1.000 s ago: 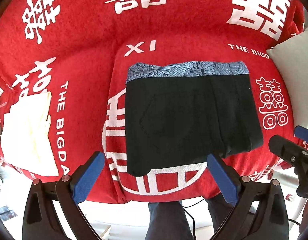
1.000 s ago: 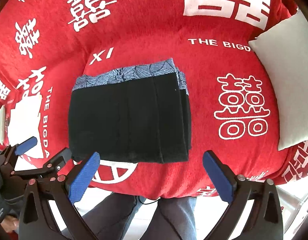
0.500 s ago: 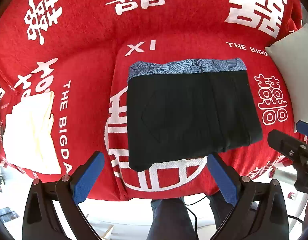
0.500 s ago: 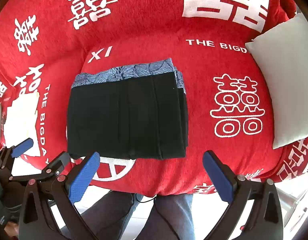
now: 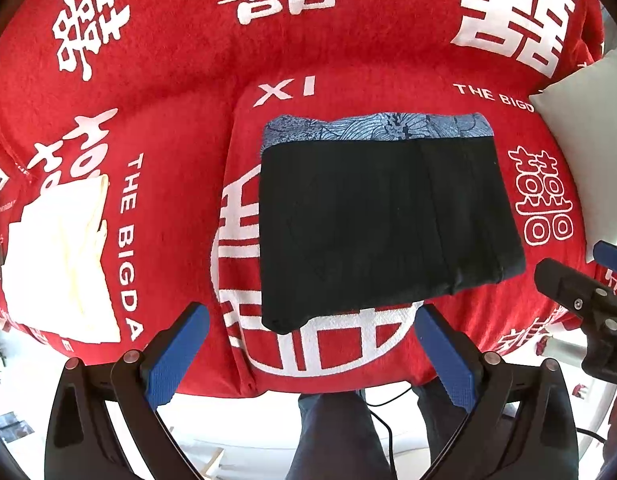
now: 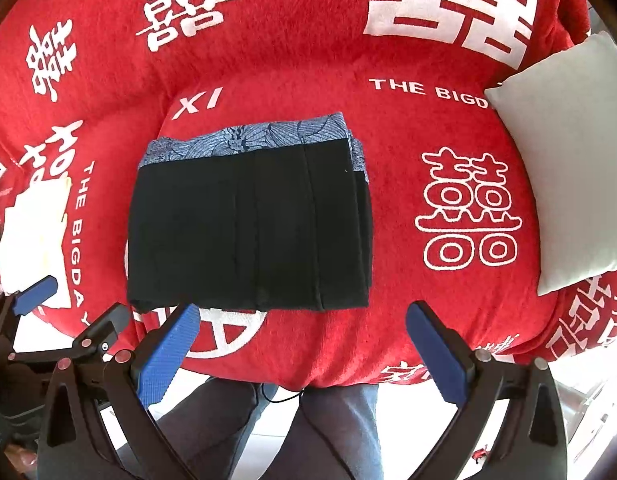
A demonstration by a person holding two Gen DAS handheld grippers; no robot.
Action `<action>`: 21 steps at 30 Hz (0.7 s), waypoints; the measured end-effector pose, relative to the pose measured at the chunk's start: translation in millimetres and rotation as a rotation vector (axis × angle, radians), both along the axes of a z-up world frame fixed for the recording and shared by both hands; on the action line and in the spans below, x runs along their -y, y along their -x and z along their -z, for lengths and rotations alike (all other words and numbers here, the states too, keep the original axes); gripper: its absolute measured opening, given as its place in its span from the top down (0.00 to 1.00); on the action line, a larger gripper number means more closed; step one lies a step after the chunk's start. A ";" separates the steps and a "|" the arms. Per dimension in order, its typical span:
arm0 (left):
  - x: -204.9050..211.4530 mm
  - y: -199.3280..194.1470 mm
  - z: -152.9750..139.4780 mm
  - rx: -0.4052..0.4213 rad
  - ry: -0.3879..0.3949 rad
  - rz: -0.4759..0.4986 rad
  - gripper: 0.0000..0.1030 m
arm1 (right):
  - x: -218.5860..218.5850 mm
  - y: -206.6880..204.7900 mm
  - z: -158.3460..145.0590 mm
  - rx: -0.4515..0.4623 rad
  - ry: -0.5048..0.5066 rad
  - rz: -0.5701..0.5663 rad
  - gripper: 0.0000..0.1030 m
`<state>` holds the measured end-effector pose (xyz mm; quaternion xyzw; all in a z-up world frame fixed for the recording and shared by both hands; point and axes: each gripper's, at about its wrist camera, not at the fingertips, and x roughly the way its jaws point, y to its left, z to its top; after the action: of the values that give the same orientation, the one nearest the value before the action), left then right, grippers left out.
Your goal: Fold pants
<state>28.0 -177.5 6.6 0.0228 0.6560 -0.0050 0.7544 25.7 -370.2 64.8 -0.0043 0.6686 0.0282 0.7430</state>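
Observation:
The black pants point(image 5: 380, 224) lie folded into a flat rectangle on the red sofa seat, with a blue patterned waistband point(image 5: 376, 128) along the far edge. They also show in the right wrist view point(image 6: 248, 228). My left gripper point(image 5: 312, 352) is open and empty, held above the seat's front edge, apart from the pants. My right gripper point(image 6: 304, 348) is open and empty, also back from the pants' near edge. Each gripper shows at the edge of the other's view.
The red cover with white characters point(image 5: 156, 80) spans seat and backrest. A folded cream cloth point(image 5: 60, 256) lies at the left. A white cushion point(image 6: 568, 160) rests at the right. The person's legs point(image 6: 336, 432) and a thin cable are below the seat edge.
Both grippers have drawn back slightly from the pants toward the seat's front edge. The pants have not moved.

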 end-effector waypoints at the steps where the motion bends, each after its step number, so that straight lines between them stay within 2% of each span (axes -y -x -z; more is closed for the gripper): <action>1: -0.4 0.5 -0.6 0.003 0.000 0.002 0.00 | -0.6 0.8 -0.1 0.001 0.001 0.002 0.00; 21: -7.9 2.0 -3.5 0.031 0.018 0.061 0.00 | -11.6 10.3 -3.6 0.025 0.033 0.034 0.00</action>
<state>26.0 -169.6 10.2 0.0359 0.6433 -0.0335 0.7641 15.3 -358.6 68.4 -0.0054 0.6598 0.0044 0.7514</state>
